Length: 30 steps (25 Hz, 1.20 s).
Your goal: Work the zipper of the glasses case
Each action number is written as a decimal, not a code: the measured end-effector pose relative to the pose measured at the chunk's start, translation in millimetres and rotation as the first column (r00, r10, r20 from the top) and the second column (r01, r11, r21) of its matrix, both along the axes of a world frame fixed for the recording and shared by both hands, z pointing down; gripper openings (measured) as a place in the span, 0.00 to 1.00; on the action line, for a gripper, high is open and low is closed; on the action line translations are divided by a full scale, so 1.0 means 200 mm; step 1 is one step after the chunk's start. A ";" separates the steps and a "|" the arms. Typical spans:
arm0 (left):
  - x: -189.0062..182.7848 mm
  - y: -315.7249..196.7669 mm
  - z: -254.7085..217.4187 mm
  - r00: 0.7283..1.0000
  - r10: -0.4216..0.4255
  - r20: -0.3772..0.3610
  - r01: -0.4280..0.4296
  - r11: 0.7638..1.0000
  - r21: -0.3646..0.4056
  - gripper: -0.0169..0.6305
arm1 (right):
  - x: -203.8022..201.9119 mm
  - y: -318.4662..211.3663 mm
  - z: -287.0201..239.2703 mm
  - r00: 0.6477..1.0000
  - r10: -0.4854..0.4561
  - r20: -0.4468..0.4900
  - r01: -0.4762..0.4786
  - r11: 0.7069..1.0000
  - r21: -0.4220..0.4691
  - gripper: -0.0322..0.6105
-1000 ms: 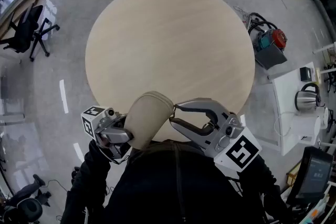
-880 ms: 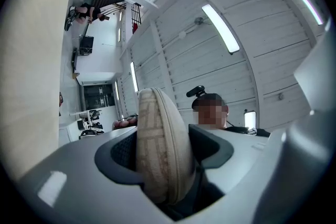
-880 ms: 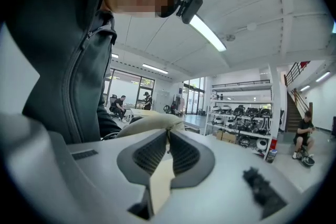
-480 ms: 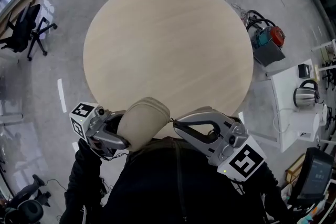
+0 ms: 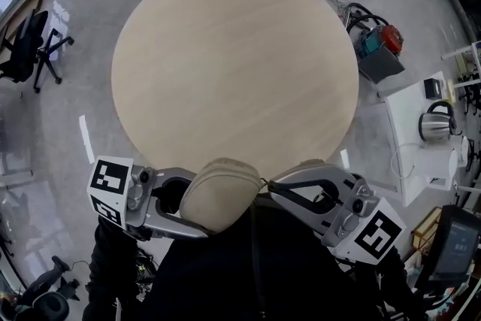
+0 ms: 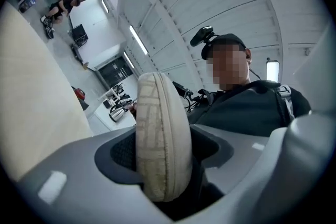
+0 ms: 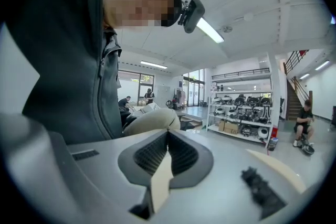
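The beige, woven-textured glasses case [image 5: 220, 192] hangs in the air just off the near rim of the table, close to the person's chest. My left gripper [image 5: 197, 208] is shut on it, with a jaw on each broad side; in the left gripper view the case [image 6: 160, 139] stands on edge between the pads, zipper seam towards the camera. My right gripper [image 5: 267, 188] meets the case's right end with its jaws shut. In the right gripper view a thin beige pull tab [image 7: 160, 181] is pinched between the pads, and the case [image 7: 152, 120] lies just beyond them.
The round pale wooden table [image 5: 233, 64] fills the middle of the head view. On the floor stand a black office chair [image 5: 26, 49] at the left and a red machine [image 5: 379, 45] at the right. A kettle [image 5: 434, 120] sits on a white side table.
The right jaws have gone from open beside the case to shut at its end. Both grippers and the case have drawn nearer the person, and the left gripper has swung so the case lies flatter.
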<state>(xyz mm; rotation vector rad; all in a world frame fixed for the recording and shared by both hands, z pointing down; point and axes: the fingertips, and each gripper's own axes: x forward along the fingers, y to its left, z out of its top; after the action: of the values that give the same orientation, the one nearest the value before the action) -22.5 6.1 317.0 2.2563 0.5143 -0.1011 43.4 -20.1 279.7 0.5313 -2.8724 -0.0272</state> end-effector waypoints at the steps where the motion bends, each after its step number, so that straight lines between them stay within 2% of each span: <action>1: 0.03 0.01 0.01 1.000 0.019 0.016 -0.019 1.000 -0.006 0.47 | 0.04 0.01 0.00 1.000 0.014 -0.009 -0.014 1.000 0.002 0.06; 3: 0.07 0.02 0.01 0.998 0.052 0.029 -0.051 0.999 -0.016 0.47 | 0.08 0.01 -0.01 0.998 0.033 -0.045 -0.032 0.999 0.028 0.06; 7: 0.06 0.00 0.00 0.995 0.094 0.039 -0.093 0.995 -0.037 0.47 | 0.07 -0.02 -0.04 0.989 0.059 -0.134 -0.040 0.990 0.135 0.06; 11: 0.09 0.00 0.00 0.992 0.124 0.038 -0.121 0.991 -0.061 0.47 | 0.09 -0.04 -0.05 0.980 0.096 -0.174 -0.060 0.978 0.202 0.06; 18: 0.11 -0.01 0.02 0.988 0.149 0.038 -0.146 0.986 -0.082 0.47 | 0.08 -0.11 -0.06 0.982 0.101 -0.161 -0.065 0.974 0.217 0.06; 26: 0.13 -0.01 0.03 0.978 0.206 0.040 -0.201 0.975 -0.099 0.47 | 0.05 -0.17 -0.05 0.992 0.050 -0.116 -0.030 0.985 0.172 0.06; 28: 0.13 -0.03 0.03 0.981 0.192 0.014 -0.191 0.978 -0.081 0.48 | 0.06 -0.18 -0.06 0.995 0.055 -0.088 -0.040 0.986 0.160 0.06; 30: 0.12 -0.07 0.02 0.986 0.159 -0.056 -0.162 0.985 -0.066 0.48 | 0.05 -0.20 -0.09 0.996 0.069 -0.060 -0.058 0.984 0.166 0.06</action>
<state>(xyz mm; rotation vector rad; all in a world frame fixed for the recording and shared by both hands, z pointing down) 0.9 -8.2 322.0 2.1395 0.7071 -0.0932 53.5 -60.4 261.7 0.6402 -2.8026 -0.2675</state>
